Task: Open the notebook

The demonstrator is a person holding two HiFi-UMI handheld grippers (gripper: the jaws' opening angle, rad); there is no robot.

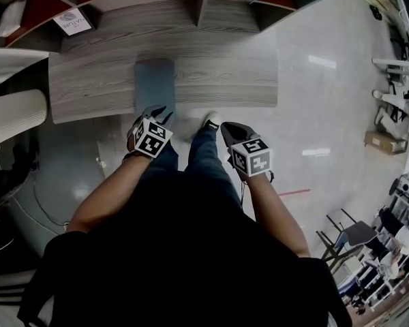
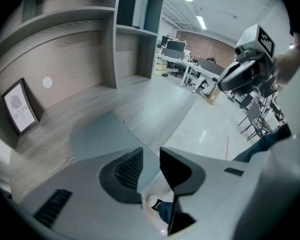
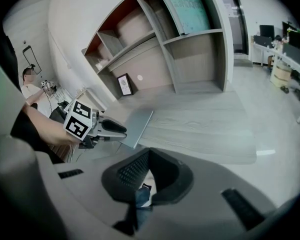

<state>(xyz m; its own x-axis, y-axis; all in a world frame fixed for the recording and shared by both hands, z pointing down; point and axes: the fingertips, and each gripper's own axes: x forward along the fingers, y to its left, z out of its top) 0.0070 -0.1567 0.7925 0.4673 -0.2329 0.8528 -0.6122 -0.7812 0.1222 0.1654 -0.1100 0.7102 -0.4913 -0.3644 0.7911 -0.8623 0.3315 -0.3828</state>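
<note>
A closed grey-blue notebook [image 1: 155, 80] lies flat on the wooden desk [image 1: 218, 73], its near end close to the desk's front edge. My left gripper [image 1: 162, 112] hovers at that near end with its jaws apart. In the left gripper view the notebook [image 2: 97, 131] shows beyond and between the open jaws of the left gripper [image 2: 151, 153], and the pads do not press on it. My right gripper [image 1: 226, 126] hangs to the right, off the desk's front edge, with its tips together and nothing in them. From the right gripper view the left gripper [image 3: 121, 130] reaches the notebook's [image 3: 137, 121] near edge.
A small framed picture [image 1: 73, 22] leans at the back left of the desk under the shelves. A white chair back [image 1: 10, 114] stands at the left. The person's legs and a shoe [image 1: 211, 120] are below the desk's front edge. Polished floor lies to the right.
</note>
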